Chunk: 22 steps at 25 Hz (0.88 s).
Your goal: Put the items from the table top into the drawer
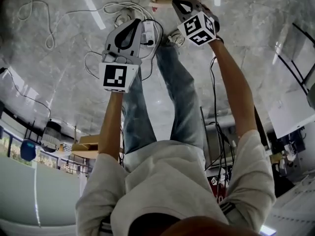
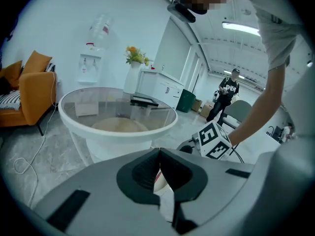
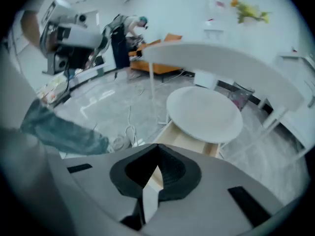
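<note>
Grey marble flooring (image 1: 59,77) is showing beneath both tools in the head view, with loose white cables (image 1: 106,9) trailing at 11 o'clock near the person's feet. The left gripper (image 2: 159,149) is sitting with its jaws pressed together at the tips and nothing pinched; the pale patch behind them appears to be background. The right gripper (image 3: 158,143) is likewise closed tip to tip and carrying nothing. In the left gripper view the round table (image 2: 147,127) is standing at 11 o'clock, and a dark flat item (image 2: 144,101) is lying on its glass top, well apart from either tool. In the right gripper view the pale wooden drawer (image 3: 184,141) is standing open at 12 o'clock, just under the table's lower round shelf. In my judgement the step in hand is reaching for the next item. To do it well, one gripper should be spreading its jaws before descending, approaching the flat item edge-on across its narrow side, and closing firmly. The carry path should be running clear of the table rim, and footing should be avoiding the cables.
</note>
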Each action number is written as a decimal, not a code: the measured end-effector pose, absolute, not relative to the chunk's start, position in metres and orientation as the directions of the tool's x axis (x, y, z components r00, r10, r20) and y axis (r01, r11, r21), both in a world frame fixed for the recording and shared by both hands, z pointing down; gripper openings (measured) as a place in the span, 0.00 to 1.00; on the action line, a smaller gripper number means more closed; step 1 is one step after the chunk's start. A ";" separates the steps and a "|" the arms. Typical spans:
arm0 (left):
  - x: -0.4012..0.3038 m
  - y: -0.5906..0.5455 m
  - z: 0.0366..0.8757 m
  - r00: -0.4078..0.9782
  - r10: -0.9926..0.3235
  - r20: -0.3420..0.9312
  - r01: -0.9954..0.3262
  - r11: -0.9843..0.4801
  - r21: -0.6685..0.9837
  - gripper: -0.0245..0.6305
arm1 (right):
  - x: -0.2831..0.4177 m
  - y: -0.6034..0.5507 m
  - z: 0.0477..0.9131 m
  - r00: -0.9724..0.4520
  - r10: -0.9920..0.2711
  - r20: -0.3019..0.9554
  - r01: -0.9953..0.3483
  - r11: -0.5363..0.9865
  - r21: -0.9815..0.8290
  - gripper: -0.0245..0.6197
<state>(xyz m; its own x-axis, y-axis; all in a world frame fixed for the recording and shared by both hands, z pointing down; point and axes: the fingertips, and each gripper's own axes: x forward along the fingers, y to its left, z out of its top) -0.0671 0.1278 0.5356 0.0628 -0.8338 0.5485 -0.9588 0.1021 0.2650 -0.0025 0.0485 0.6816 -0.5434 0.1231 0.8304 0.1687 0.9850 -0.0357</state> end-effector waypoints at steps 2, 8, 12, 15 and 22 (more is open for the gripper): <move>-0.069 0.119 0.518 0.087 -0.841 0.534 -0.966 0.060 0.252 0.06 | -0.007 0.038 0.646 -0.634 0.048 0.772 -0.018 0.997 -0.076 0.08; -0.046 0.093 0.465 0.174 -0.848 0.501 -0.961 -0.036 0.273 0.06 | 0.024 0.024 0.542 -0.734 -0.135 0.665 -0.334 0.925 -0.182 0.08; -0.051 0.069 0.442 0.236 -0.840 0.488 -0.959 -0.120 0.257 0.06 | 0.037 0.002 0.498 -0.737 -0.294 0.609 -0.495 0.848 -0.189 0.07; -0.056 0.054 0.423 0.272 -0.835 0.479 -0.956 -0.177 0.236 0.06 | 0.051 -0.006 0.471 -0.709 -0.397 0.583 -0.588 0.789 -0.178 0.08; -0.060 0.024 0.397 0.337 -0.813 0.475 -0.942 -0.289 0.173 0.06 | 0.078 -0.017 0.431 -0.634 -0.541 0.553 -0.721 0.673 -0.168 0.07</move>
<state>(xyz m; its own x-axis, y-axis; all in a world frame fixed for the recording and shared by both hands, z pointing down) -0.0598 0.0238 0.3969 0.3369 -0.8130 0.4749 -0.9415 -0.2889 0.1733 0.0781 -0.0171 0.4305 -0.6337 -0.5408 0.5531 -0.7205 0.6729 -0.1676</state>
